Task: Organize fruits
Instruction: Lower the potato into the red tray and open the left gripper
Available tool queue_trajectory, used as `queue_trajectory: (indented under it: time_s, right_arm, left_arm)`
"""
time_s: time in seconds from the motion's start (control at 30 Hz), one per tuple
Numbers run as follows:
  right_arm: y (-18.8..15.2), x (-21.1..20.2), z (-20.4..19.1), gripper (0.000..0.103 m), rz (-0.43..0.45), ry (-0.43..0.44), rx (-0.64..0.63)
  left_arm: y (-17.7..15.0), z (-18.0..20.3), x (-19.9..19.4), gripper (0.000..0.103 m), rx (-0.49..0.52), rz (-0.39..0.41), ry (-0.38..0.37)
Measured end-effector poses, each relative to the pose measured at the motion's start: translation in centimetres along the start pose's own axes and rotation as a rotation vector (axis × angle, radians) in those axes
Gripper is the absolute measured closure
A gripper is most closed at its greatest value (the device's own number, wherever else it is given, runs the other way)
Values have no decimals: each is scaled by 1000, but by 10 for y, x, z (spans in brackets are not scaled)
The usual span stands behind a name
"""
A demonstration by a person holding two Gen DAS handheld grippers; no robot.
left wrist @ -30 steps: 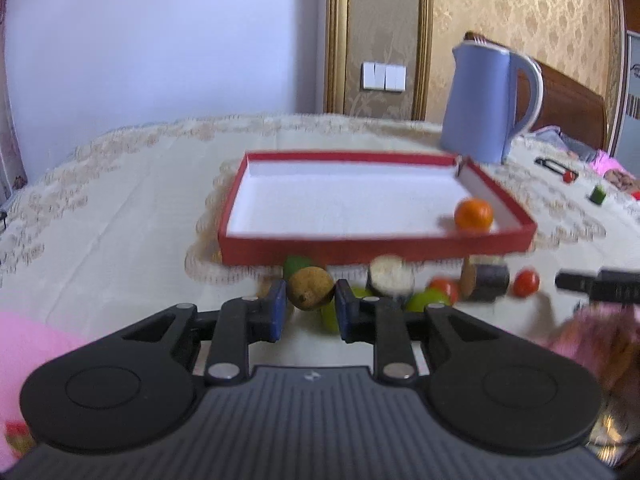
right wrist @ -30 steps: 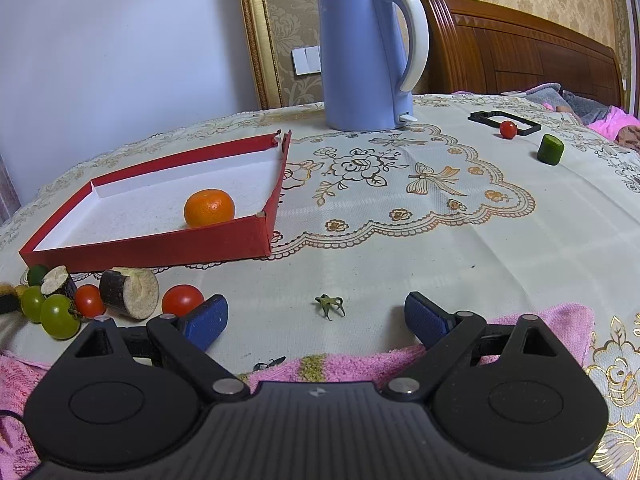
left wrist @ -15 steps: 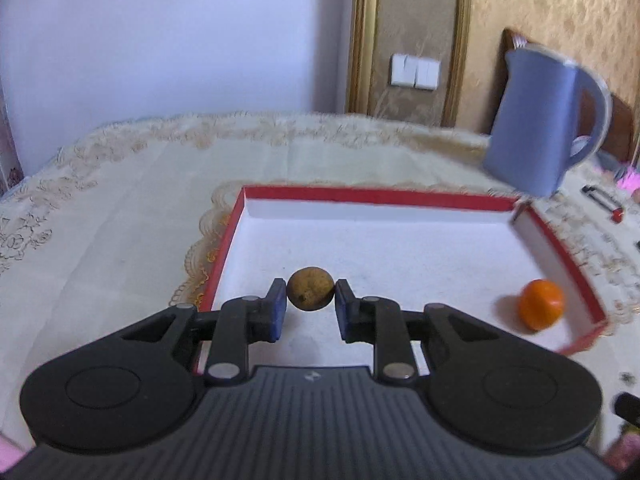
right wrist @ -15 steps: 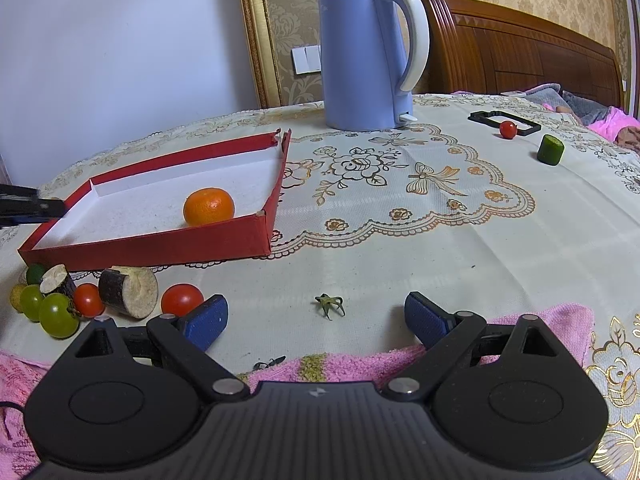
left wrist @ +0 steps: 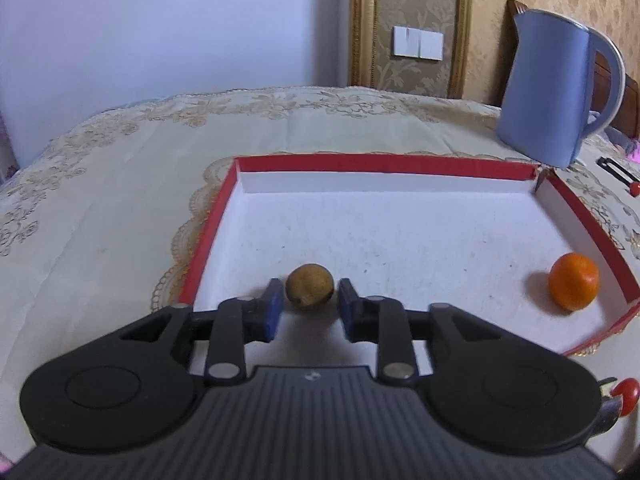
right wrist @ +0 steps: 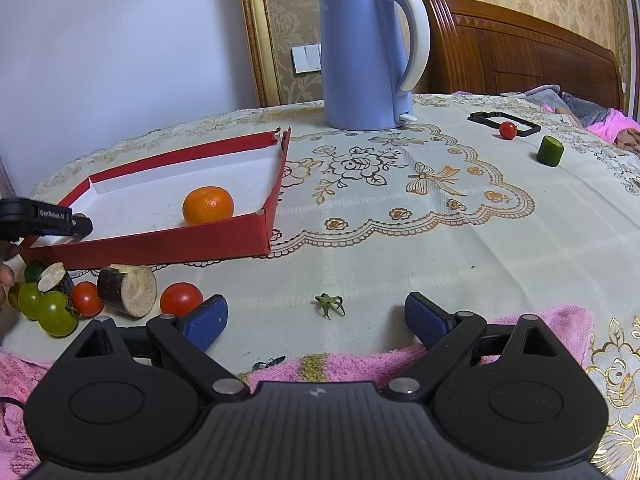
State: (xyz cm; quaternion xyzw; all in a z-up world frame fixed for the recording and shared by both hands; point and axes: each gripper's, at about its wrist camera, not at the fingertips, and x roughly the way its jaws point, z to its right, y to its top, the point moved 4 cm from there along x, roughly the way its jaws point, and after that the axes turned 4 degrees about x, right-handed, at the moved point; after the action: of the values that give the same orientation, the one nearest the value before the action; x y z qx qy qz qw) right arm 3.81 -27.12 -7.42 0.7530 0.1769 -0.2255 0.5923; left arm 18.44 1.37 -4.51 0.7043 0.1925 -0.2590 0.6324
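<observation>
In the left wrist view, the left gripper (left wrist: 307,302) sits low in the centre of the frame, reaching over the near left part of the red tray (left wrist: 208,236). Its jaws are opening, and the brown round fruit (left wrist: 309,287) lies between the two blue pads, resting on the tray's white floor; a narrow gap shows on each side of it, so the pads no longer press on it. An orange (left wrist: 574,286) sits at the right of the frame, just inside the tray's right wall and well apart from the brown fruit. A blue kettle (left wrist: 552,92) stands beyond the tray at the upper right.

In the right wrist view, the right gripper (right wrist: 316,320) hangs released at the bottom centre, its pads spread wide with nothing between them, only tablecloth (right wrist: 400,216) and a small green stem (right wrist: 330,304). At the lower left, outside the tray's front wall, lie green grapes (right wrist: 56,312), cherry tomatoes (right wrist: 181,298) and cut dark-skinned pieces (right wrist: 128,290). A cucumber piece (right wrist: 550,151) stands at the upper right.
</observation>
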Motion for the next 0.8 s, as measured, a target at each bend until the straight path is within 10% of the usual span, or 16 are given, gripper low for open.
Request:
queue_trajectory:
  time_s: [0.3, 0.8]
  right_arm:
    - [0, 0, 0, 7, -1, 0, -1]
    - [0, 1, -2, 7, -5, -9, -13]
  left_arm:
    - [-16, -24, -81, 16, -94, 111, -11]
    - [-97, -3, -116, 7, -8, 30, -40]
